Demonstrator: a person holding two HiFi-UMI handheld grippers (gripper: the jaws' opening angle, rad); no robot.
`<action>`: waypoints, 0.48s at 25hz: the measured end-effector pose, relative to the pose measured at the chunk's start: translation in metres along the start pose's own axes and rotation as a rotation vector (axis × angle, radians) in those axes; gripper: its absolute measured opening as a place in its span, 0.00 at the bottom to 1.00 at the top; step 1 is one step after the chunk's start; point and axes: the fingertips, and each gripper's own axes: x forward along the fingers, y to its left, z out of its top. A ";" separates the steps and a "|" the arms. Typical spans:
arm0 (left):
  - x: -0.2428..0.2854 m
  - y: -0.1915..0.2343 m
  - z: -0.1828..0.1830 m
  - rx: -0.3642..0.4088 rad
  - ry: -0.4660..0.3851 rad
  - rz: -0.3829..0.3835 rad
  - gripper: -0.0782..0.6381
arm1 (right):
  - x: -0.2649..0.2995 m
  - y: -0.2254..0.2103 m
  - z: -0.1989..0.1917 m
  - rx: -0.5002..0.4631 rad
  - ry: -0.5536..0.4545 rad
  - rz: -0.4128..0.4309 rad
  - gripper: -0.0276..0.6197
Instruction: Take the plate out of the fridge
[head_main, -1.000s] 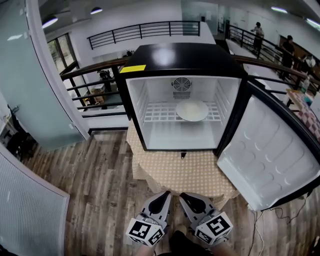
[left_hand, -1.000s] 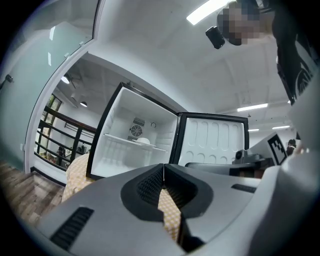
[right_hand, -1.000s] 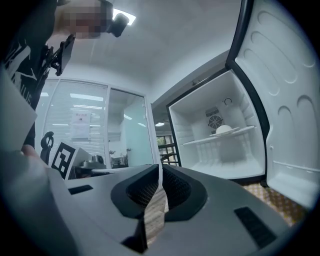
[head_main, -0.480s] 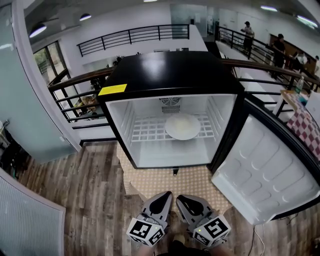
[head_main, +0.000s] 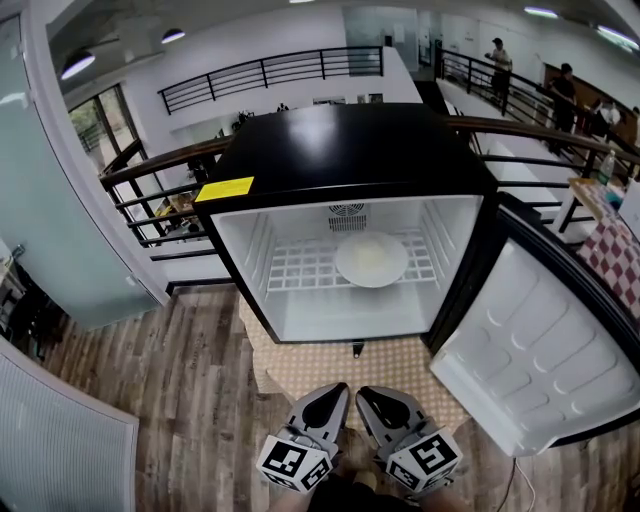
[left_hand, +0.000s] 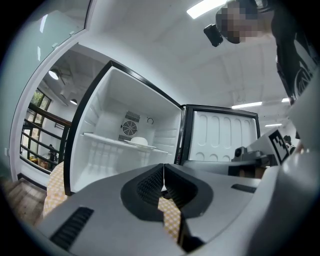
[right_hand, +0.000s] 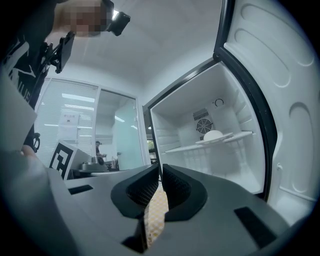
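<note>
A small black fridge (head_main: 350, 150) stands open on a table with a dotted tan cloth (head_main: 330, 370). A white plate (head_main: 371, 259) rests on the wire shelf inside, right of centre; it also shows as the plate (left_hand: 139, 142) in the left gripper view and the plate (right_hand: 214, 136) in the right gripper view. Both grippers hang low at the bottom of the head view, well short of the fridge. My left gripper (head_main: 338, 391) is shut and empty. My right gripper (head_main: 364, 393) is shut and empty too.
The fridge door (head_main: 540, 350) swings wide open to the right. Wood floor (head_main: 180, 390) lies around the table. A glass partition (head_main: 50, 200) stands at left, black railings (head_main: 270, 68) behind. People (head_main: 497, 62) stand far back right.
The view has shifted slightly; the fridge sits a little lower and closer than a second ago. Both grippers stay shut low in front of me.
</note>
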 end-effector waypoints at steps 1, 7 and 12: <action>0.001 0.000 0.000 0.000 0.002 -0.001 0.12 | 0.000 -0.001 0.000 0.002 0.000 -0.003 0.11; 0.014 0.006 -0.001 0.002 0.010 -0.029 0.12 | 0.007 -0.012 -0.001 0.016 -0.003 -0.026 0.11; 0.030 0.020 0.003 -0.005 0.019 -0.063 0.12 | 0.024 -0.026 0.000 0.023 0.003 -0.065 0.11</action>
